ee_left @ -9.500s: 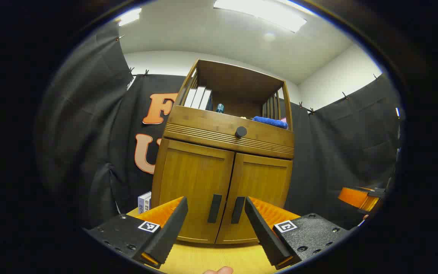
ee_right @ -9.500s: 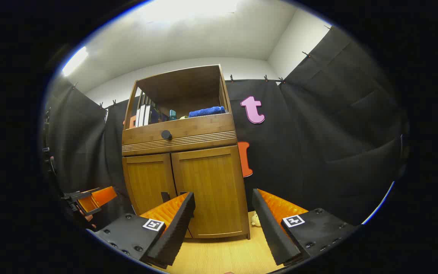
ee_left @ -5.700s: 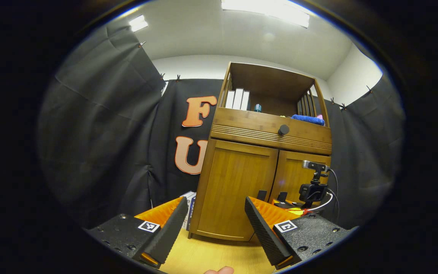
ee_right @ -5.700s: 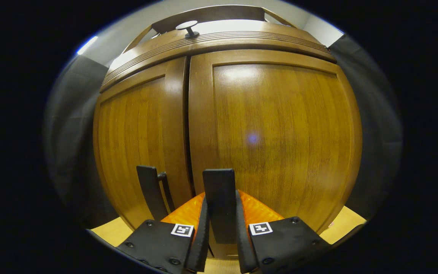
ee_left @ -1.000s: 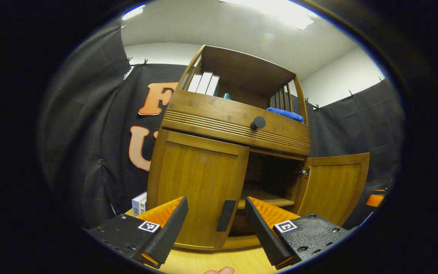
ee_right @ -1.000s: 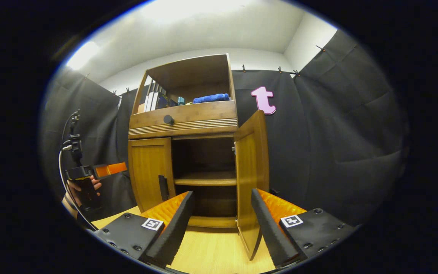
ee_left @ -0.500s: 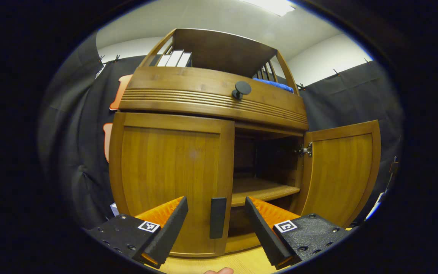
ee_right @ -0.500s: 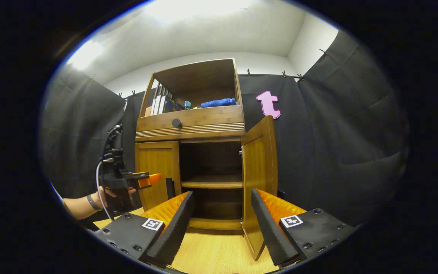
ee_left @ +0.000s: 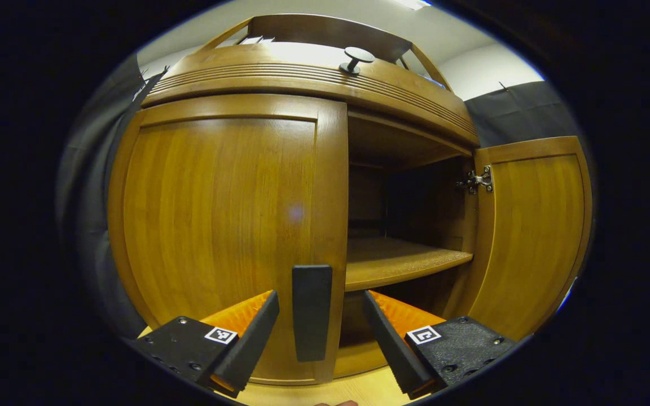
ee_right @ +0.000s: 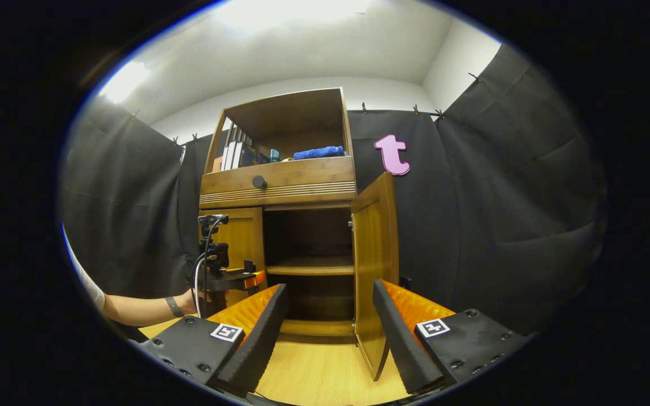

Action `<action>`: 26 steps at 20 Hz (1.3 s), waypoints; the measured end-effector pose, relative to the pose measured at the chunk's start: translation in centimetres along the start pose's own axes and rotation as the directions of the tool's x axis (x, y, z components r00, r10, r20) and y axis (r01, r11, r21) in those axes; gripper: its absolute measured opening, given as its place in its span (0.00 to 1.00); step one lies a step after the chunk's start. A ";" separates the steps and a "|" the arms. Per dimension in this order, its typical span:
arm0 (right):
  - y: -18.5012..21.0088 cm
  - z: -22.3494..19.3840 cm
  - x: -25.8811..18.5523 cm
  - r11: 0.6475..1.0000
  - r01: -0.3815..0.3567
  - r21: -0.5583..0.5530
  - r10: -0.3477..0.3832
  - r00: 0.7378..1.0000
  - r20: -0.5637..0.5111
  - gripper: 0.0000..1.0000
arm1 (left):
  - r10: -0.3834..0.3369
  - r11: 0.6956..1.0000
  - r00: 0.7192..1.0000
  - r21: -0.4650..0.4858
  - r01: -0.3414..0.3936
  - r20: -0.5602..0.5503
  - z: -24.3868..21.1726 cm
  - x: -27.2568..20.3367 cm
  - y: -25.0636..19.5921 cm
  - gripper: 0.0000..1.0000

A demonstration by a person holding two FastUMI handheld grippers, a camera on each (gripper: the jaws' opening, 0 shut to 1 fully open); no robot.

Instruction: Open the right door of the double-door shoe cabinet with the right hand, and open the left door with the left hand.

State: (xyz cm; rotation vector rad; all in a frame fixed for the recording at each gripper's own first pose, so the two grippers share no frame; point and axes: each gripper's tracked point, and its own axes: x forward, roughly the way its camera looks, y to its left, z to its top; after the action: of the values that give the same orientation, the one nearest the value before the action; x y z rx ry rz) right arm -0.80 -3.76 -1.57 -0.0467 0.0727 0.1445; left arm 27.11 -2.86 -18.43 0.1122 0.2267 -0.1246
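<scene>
A: The left gripper [ee_left: 318, 332] gapes wide at bottom centre, its fingers either side of the black handle [ee_left: 312, 312] on the closed left door [ee_left: 218, 225]; contact looks absent, though I can't be sure.

B: Close squarely on it, then pull along the hinge arc.

A: Centre right, the right door [ee_right: 374, 265] stands open; the right gripper [ee_right: 325, 327], also wide and empty, hangs back, leaving swing room.

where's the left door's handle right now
In the left gripper view the handle is low and central, on the closed left door's inner edge, between the open left gripper's fingers and beside the open compartment's shelf.
</scene>
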 end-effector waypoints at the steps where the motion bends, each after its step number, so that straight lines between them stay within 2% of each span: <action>1: 0.1 -0.3 -0.1 1.000 -0.002 0.009 0.002 1.000 -0.007 0.96 | 0.015 1.000 1.000 0.003 -0.015 -0.001 -0.2 0.4 0.2 0.91; 2: 0.2 -0.5 0.1 1.000 -0.004 0.019 0.004 1.000 -0.017 0.97 | 0.043 0.999 0.999 0.009 -0.043 0.002 -0.3 0.9 0.5 0.91; 4: 0.5 -1.1 0.2 0.999 -0.012 0.047 0.014 0.999 -0.033 0.97 | 0.043 0.999 0.999 0.021 -0.044 0.022 0.2 0.6 0.4 0.88; 5: 0.6 -1.2 0.4 0.998 -0.015 0.064 0.018 0.999 -0.036 0.97 | 0.039 0.998 0.999 0.040 -0.040 0.024 0.0 0.7 0.3 0.90; 6: 0.7 -1.4 0.5 0.997 -0.024 0.079 0.027 0.999 -0.040 0.97 | 0.046 0.998 0.999 0.044 -0.046 0.010 -0.5 0.7 0.6 0.87; 7: 0.9 -1.6 0.6 0.995 -0.029 0.093 0.033 0.999 -0.043 0.97 | 0.071 0.996 0.997 0.048 -0.070 -0.022 -1.3 0.2 1.3 0.75; 8: 0.9 -1.7 0.7 0.994 -0.031 0.103 0.036 0.998 -0.045 0.97 | 0.056 0.997 0.998 0.052 -0.056 0.012 -0.8 -0.5 1.1 0.63; 11: 0.8 -2.1 0.8 0.994 -0.032 0.104 0.037 0.998 -0.050 0.98 | 0.038 0.996 0.999 0.075 -0.039 0.017 -0.9 0.4 1.0 0.27; 12: 0.8 -2.1 0.8 0.995 -0.033 0.090 0.038 0.998 -0.054 1.00 | 0.043 0.997 0.999 0.063 -0.044 0.010 -1.0 0.4 0.9 0.27; 18: 0.9 -1.5 0.9 0.999 -0.034 0.030 0.035 0.999 -0.039 0.98 | 0.028 0.999 0.999 0.030 -0.027 -0.019 -0.7 -0.1 0.4 0.28; 25: 1.1 -1.8 1.1 0.999 -0.039 0.030 0.041 0.998 -0.041 0.98 | 0.045 0.999 0.998 0.029 -0.044 -0.033 -1.0 0.1 0.7 0.29; 26: 1.2 -1.7 0.9 0.999 -0.043 0.033 0.045 0.998 -0.036 1.00 | 0.044 0.999 0.999 0.021 -0.043 -0.027 -0.8 0.0 0.7 0.27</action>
State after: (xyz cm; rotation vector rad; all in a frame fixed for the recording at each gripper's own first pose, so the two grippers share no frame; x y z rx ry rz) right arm -0.21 -2.51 -3.43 -0.0156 0.1129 0.1865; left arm 27.04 -2.09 -19.10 0.1392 0.2499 -0.0819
